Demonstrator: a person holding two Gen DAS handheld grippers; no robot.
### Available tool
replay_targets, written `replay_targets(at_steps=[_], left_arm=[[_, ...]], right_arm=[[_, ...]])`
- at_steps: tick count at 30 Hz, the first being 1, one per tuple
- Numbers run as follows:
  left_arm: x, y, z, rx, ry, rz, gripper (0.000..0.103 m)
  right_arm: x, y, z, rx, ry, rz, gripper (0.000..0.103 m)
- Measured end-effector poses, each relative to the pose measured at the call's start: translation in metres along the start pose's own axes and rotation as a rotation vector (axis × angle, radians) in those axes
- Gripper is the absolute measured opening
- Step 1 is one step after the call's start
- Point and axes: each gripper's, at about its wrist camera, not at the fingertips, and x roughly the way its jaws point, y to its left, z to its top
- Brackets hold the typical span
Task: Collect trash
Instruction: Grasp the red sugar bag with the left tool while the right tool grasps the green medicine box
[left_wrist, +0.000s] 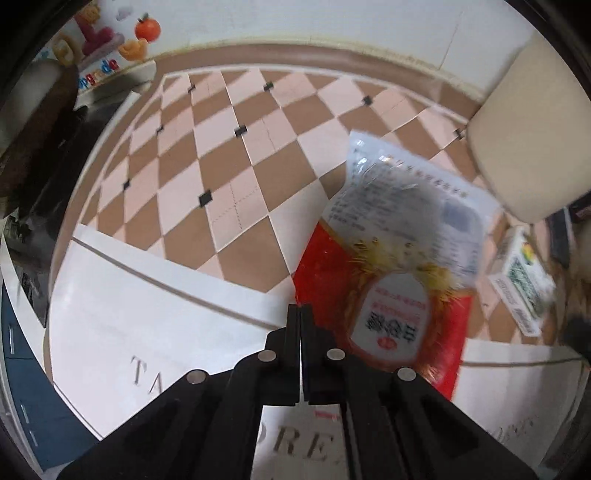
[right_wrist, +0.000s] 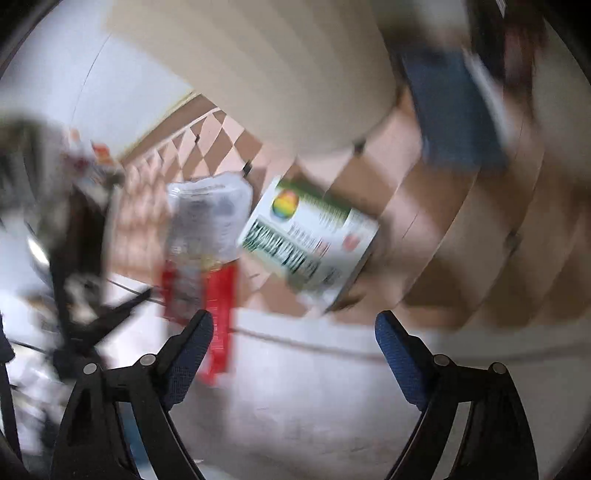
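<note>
A red and clear snack bag (left_wrist: 402, 258) hangs partly over the edge of a white paper bag (left_wrist: 155, 306) that lies on the floor, its printed end pointing toward the tiles. Just right of it on the floor sits a white and green carton (left_wrist: 521, 280), well apart from the paper bag's rim.

The left gripper (left_wrist: 300, 314) has its jaws pressed together at the bag's rim, beside the snack bag's red corner; whether they pinch the paper or the wrapper cannot be told. The right gripper (right_wrist: 293, 328) has its jaws spread wide with nothing between them, hovering above the paper bag and aimed toward the carton.

The step in hand seems to be getting the snack bag into the paper bag while the left side holds it steady. The next move likely calls for the right gripper to reach the carton and close across its narrow sides.

Grey letters on the paper bag read "TA" and "ORE". The snack bag's label carries Chinese characters, too blurred to read. A checked tile floor (left_wrist: 221, 155) and a cream cushion (left_wrist: 532, 133) surround the scene
</note>
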Motion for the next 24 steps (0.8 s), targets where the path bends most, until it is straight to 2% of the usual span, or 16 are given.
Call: replay_targets(at_steps=[2,4,5,6,8,11,12,13,16,18,19,21,24], left_arm=[[-0.014,-0.001,-0.006,0.001,-0.023,-0.022,0.0],[-0.015,-0.009,0.002,0.003,-0.022,-0.045,0.0],[-0.012,-0.005,0.002,-0.019,-0.018,-0.066,0.0],[-0.007,-0.002,0.007,-0.037,-0.008,-0.077,0.005],[0.011,0.016,0.011,-0.106,0.035,-0.129,0.005],[0.036,0.038,0.005,-0.204,0.114,-0.176,0.005],[0.041,0.047,0.0,-0.238,0.123,-0.214,0.007],[0.038,0.052,-0.004,-0.262,0.093,-0.253,0.011],[0.04,0.065,-0.007,-0.307,0.087,-0.351,0.017],[0.039,0.069,-0.009,-0.324,0.078,-0.408,0.03],[0.039,0.068,-0.008,-0.326,0.071,-0.433,0.036],[0.037,0.063,-0.007,-0.321,0.059,-0.471,0.059],[0.035,0.054,-0.003,-0.305,0.054,-0.458,0.071]], right_arm=[[0.004,0.008,0.01,-0.096,-0.017,-0.097,0.097],[0.017,0.016,0.02,-0.189,0.002,-0.133,0.097],[0.03,0.023,0.027,-0.243,0.026,-0.157,0.097],[0.042,0.031,0.031,-0.287,0.044,-0.186,0.097],[0.068,0.043,0.036,-0.365,0.078,-0.265,0.097],[0.08,0.049,0.036,-0.367,0.068,-0.264,0.089],[0.08,0.052,0.035,-0.366,0.055,-0.251,0.088],[0.077,0.054,0.034,-0.349,0.037,-0.235,0.086],[0.06,0.051,0.031,-0.26,-0.028,-0.194,0.082],[0.041,0.056,0.027,-0.213,-0.103,-0.135,0.08],[0.037,0.063,0.026,-0.215,-0.114,-0.098,0.08],[0.05,0.083,0.023,-0.271,-0.079,-0.07,0.079],[0.085,0.102,0.015,-0.349,-0.01,-0.111,0.078]])
